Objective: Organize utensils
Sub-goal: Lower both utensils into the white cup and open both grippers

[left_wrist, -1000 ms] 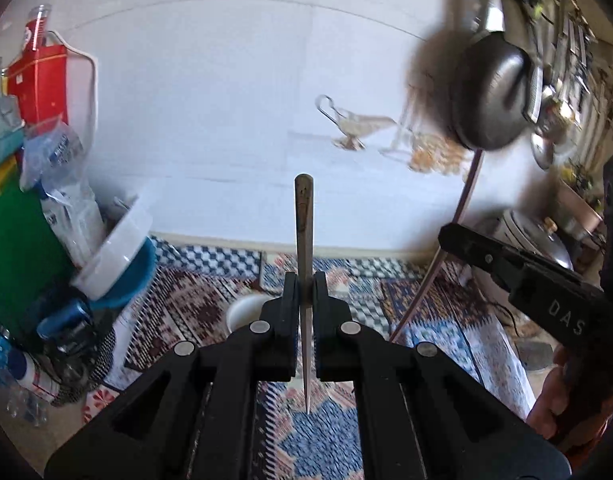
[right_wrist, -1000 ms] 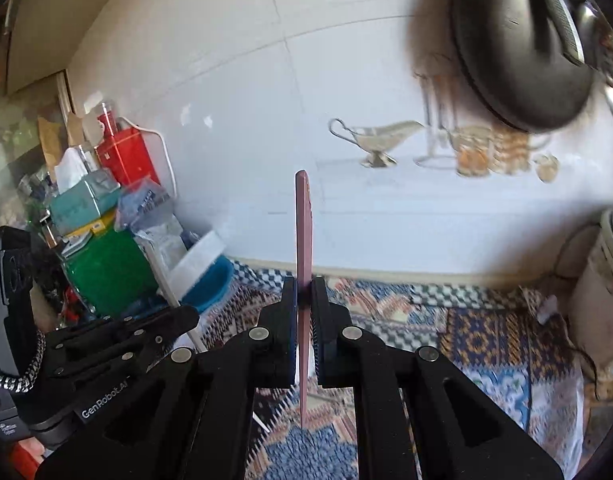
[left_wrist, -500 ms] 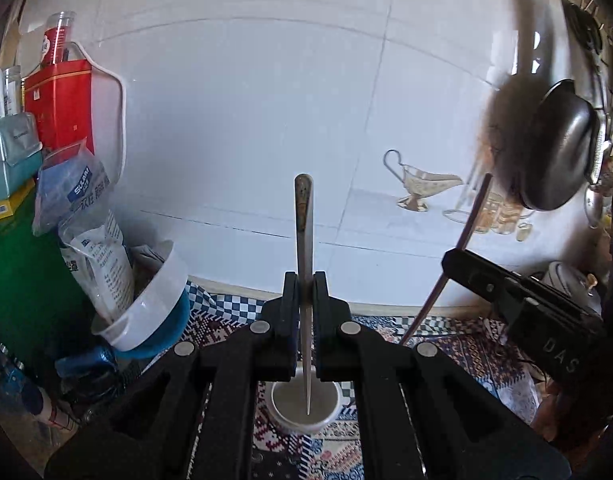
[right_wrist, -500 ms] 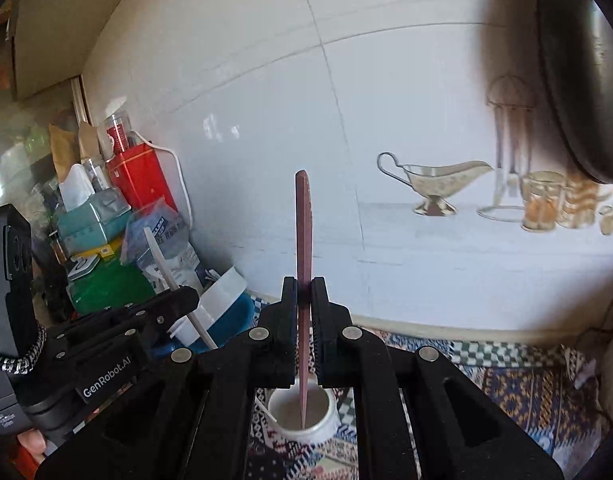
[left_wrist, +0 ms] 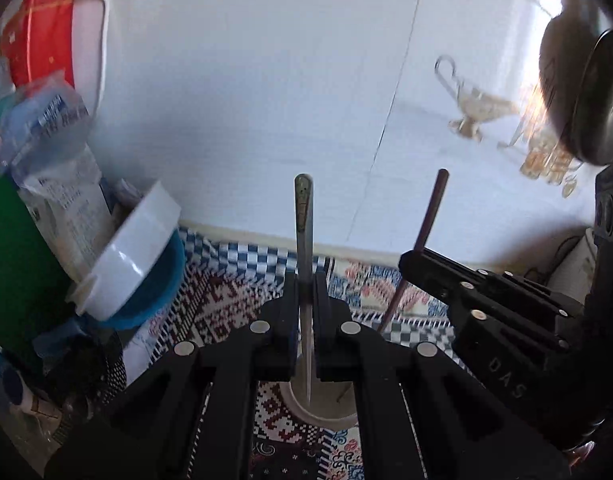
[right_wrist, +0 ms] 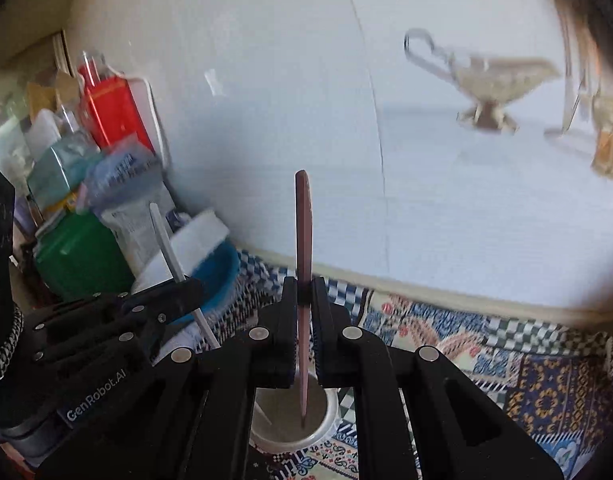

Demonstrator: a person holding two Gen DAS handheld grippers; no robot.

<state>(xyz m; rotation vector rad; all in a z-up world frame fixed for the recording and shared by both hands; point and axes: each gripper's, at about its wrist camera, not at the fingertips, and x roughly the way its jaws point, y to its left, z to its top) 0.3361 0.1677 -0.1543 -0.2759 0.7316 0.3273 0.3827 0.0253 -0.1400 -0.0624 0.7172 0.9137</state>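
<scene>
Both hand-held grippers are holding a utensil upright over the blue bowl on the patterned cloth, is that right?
Not quite. The left hand-held gripper and right hand-held gripper hold their utensils over the white cup, as both wrist views show; the blue bowl sits off to the left.

left gripper [left_wrist: 305, 280] clamping knife [left_wrist: 304, 240] (upright), cup [left_wrist: 318, 416] below

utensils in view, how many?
2: a metal one upright in the left jaws, a brown one in the right jaws, both over the cup. Others may be hidden.
</scene>
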